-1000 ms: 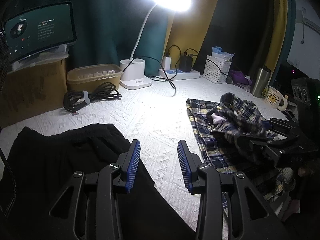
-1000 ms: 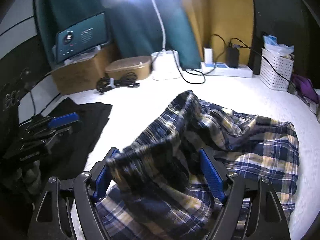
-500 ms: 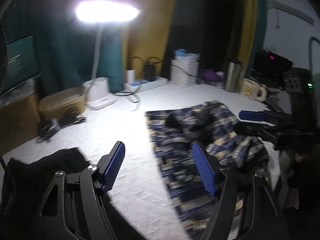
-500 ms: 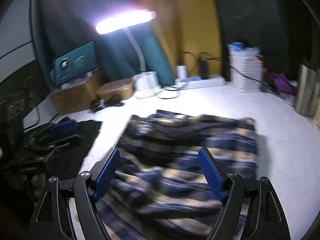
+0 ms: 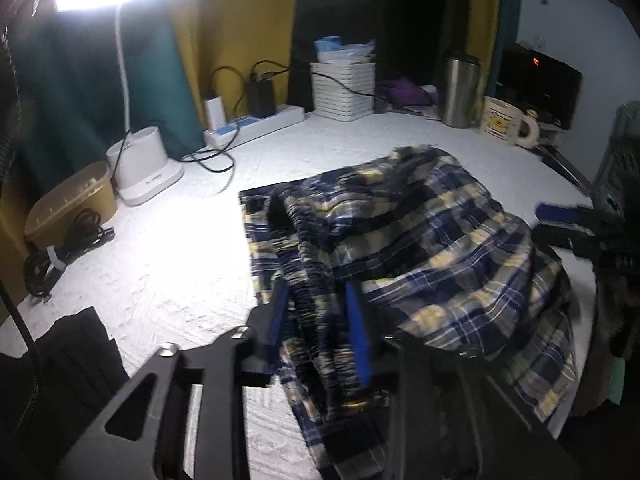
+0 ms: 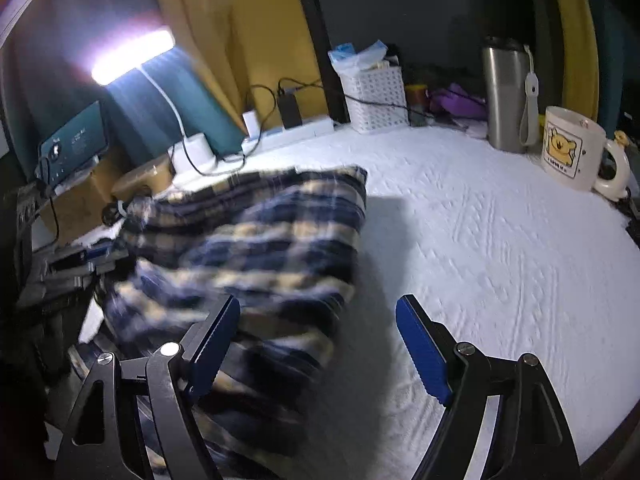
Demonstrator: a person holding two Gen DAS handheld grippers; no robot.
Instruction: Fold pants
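The pants (image 5: pixel 420 248) lie bunched on the white table (image 6: pixel 500 240). My left gripper (image 5: pixel 318 320) has just been closing, clamping a gathered edge. My right gripper (image 6: pixel 316 344) stands released beside them. Risk: a one-sided pull drags the heap, skewing the fold.

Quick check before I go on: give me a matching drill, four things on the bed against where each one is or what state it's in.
Things:
1. left gripper
2. right gripper
3. bear mug
4. plaid pants

States:
A. jaws wide, nothing between them
B. standing at the far right edge, beside the steel tumbler
C. jaws narrowed around a gathered fold of fabric
D. bunched in a heap on the white cover

Pairs: 1-C, 2-A, 3-B, 4-D
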